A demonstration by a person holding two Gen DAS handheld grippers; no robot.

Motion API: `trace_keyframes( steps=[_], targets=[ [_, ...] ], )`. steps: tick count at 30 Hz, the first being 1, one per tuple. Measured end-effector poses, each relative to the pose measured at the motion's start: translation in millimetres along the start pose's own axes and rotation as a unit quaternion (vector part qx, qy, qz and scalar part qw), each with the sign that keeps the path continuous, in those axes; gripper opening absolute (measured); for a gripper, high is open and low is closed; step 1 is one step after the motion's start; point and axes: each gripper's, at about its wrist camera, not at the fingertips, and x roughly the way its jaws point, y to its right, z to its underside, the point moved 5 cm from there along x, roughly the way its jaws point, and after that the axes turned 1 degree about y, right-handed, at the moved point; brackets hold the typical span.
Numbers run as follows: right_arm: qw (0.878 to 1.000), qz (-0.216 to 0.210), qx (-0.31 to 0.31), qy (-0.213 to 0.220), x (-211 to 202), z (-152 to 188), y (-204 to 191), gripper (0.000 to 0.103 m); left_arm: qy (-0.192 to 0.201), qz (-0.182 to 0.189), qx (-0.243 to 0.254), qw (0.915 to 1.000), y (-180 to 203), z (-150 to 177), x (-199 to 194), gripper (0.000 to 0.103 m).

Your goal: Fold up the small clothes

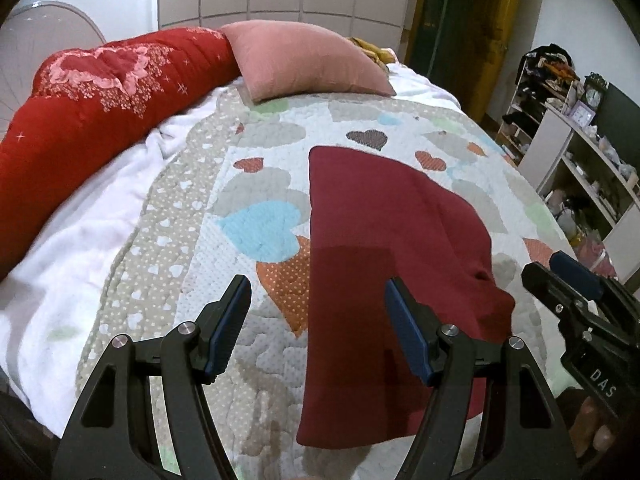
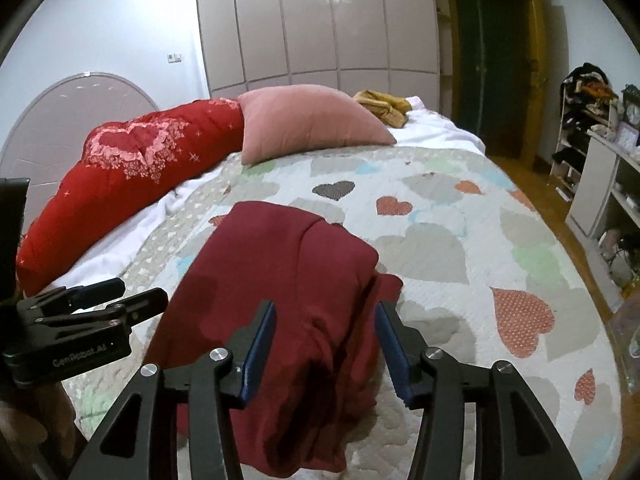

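A dark red garment lies folded into a long strip on the heart-patterned quilt. My left gripper hovers open over the garment's near left edge, with nothing between its blue pads. My right gripper shows at the right edge of that view, clear of the cloth. In the right wrist view the garment lies bunched with a raised fold on its right side. My right gripper stands open above its near end, with the pads not pressing on it. My left gripper sits at the left, held by a hand.
A pink pillow and a rolled red duvet lie at the head of the bed, with a yellow-brown cloth behind them. Shelves crowded with items stand past the bed's right edge. A wardrobe fills the far wall.
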Motion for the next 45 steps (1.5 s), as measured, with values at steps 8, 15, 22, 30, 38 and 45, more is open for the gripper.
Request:
trace_keyframes(
  steps=[8, 15, 22, 30, 38, 45],
  targets=[
    [1.000, -0.010, 0.004, 0.011, -9.1, -1.5, -3.3, 0.063, 0.019, -0.001, 0.008, 0.9998, 5.3, -1.7, -13.7, 0.070],
    [1.000, -0.008, 0.009, 0.009, -11.0, -1.4, -0.2, 0.064, 0.024, -0.004, 0.011, 0.9996, 6.4, -2.3, -18.4, 0.070],
    [1.000, -0.009, 0.009, 0.007, -10.8, -1.1, -2.7, 0.064, 0.024, -0.006, 0.014, 0.9996, 7.7, -1.4, -17.8, 0.070],
    [1.000, -0.011, 0.006, -0.001, -7.0, 0.2, -6.2, 0.064, 0.026, -0.010, 0.020, 0.9994, 9.4, -0.8, -18.6, 0.070],
    [1.000, -0.012, 0.005, -0.004, -4.3, 0.3, -7.3, 0.064, 0.024, -0.011, 0.020, 0.9994, 9.7, -0.5, -18.4, 0.070],
    [1.000, -0.009, 0.008, -0.008, -1.7, 2.2, -9.1, 0.064, 0.020, -0.009, 0.021, 0.9995, 8.0, 0.5, -13.7, 0.070]
  ],
)
